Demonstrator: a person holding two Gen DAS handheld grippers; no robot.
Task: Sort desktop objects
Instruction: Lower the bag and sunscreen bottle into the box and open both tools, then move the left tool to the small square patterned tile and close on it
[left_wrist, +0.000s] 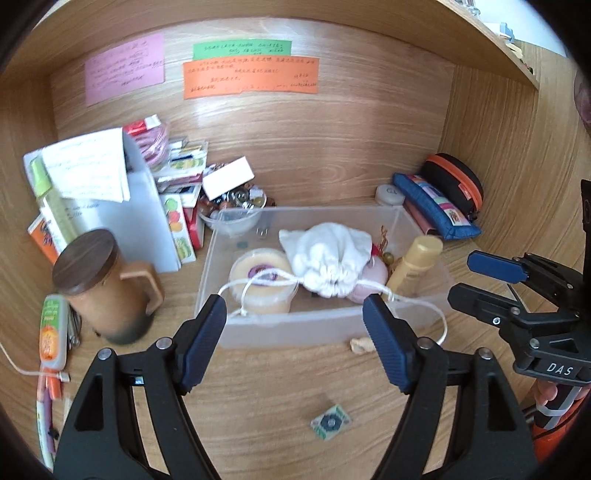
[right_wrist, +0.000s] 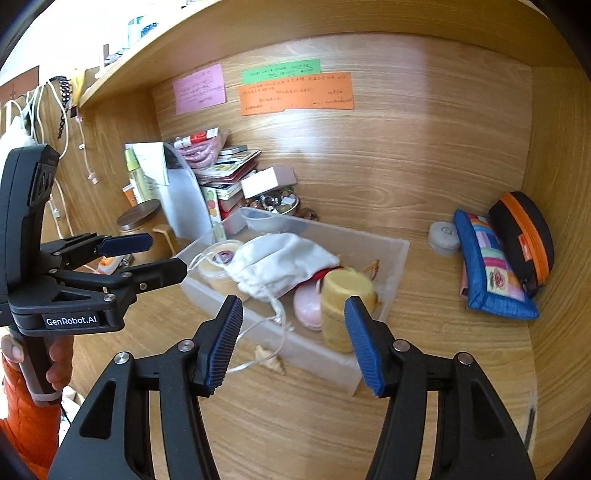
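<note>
A clear plastic bin (left_wrist: 280, 328) (right_wrist: 395, 258) sits on the wooden desk. In it lie a white drawstring pouch (left_wrist: 328, 254) (right_wrist: 280, 258), a round tub (left_wrist: 258, 277) (right_wrist: 218, 269), a yellow bottle (left_wrist: 413, 269) (right_wrist: 340, 306) and a pink case (right_wrist: 308, 306). The pouch's cord (left_wrist: 439, 317) hangs over the bin's front wall. My left gripper (left_wrist: 295, 339) is open and empty just in front of the bin; it also shows in the right wrist view (right_wrist: 155, 254). My right gripper (right_wrist: 291, 339) is open and empty near the bin's right front corner, and shows at the right of the left wrist view (left_wrist: 476, 277).
A small shell (left_wrist: 362, 345) (right_wrist: 269, 358) and a patterned square tag (left_wrist: 330, 424) lie on the desk before the bin. A brown lidded mug (left_wrist: 107, 288), a white file box with papers (left_wrist: 122, 206) and stacked boxes stand left. Zip pouches (left_wrist: 436, 206) (right_wrist: 495, 273) lie right.
</note>
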